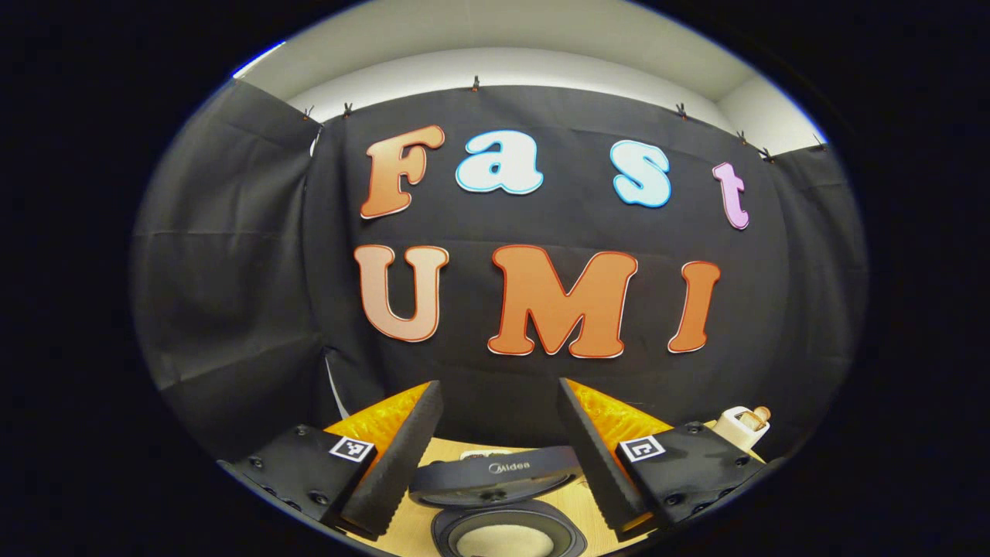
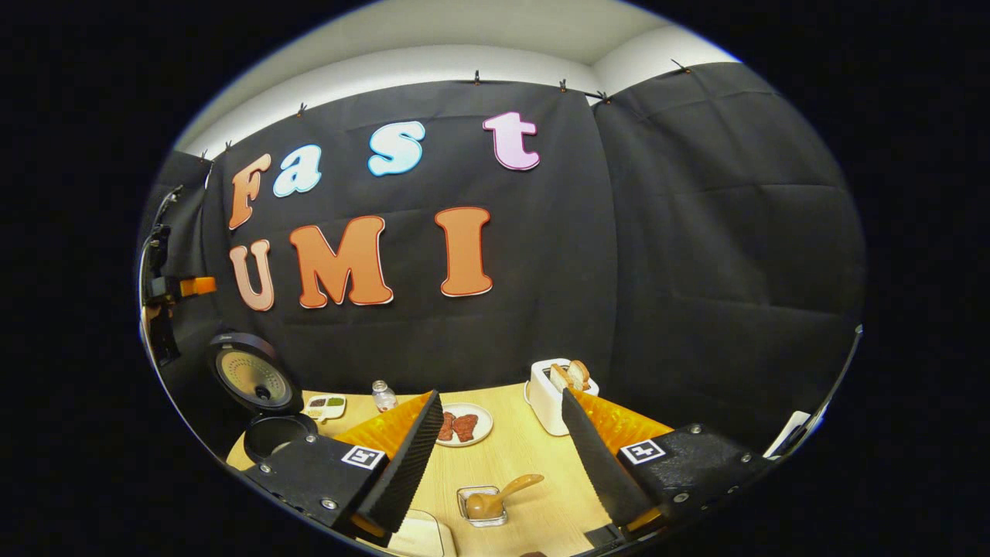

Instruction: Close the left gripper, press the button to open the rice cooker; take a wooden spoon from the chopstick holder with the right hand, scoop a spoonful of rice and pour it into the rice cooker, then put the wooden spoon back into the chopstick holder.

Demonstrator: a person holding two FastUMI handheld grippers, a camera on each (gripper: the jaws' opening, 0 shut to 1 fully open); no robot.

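Note:
The rice cooker stands open. In the left gripper view its raised lid (image 1: 495, 473) is edge-on and the inner pot (image 1: 506, 535) lies just below my open left gripper (image 1: 499, 384), which hovers above it holding nothing. In the right gripper view the cooker's lid (image 2: 251, 377) and pot (image 2: 271, 437) sit at the far left of the table. The wooden spoon (image 2: 506, 493) rests with its bowl in a small clear holder (image 2: 478, 512), its handle pointing up and to the right. My right gripper (image 2: 500, 394) is open above and behind it, with the spoon between the finger lines but untouched.
On the wooden table (image 2: 518, 456) stand a white toaster (image 2: 553, 394) with bread, a plate of reddish food (image 2: 462, 425), a small bottle (image 2: 381, 395) and a little dish (image 2: 325, 405). A white container's edge (image 2: 421, 540) shows at the bottom. The left gripper (image 2: 166, 292) appears far left. The toaster (image 1: 741, 425) is also in the left gripper view.

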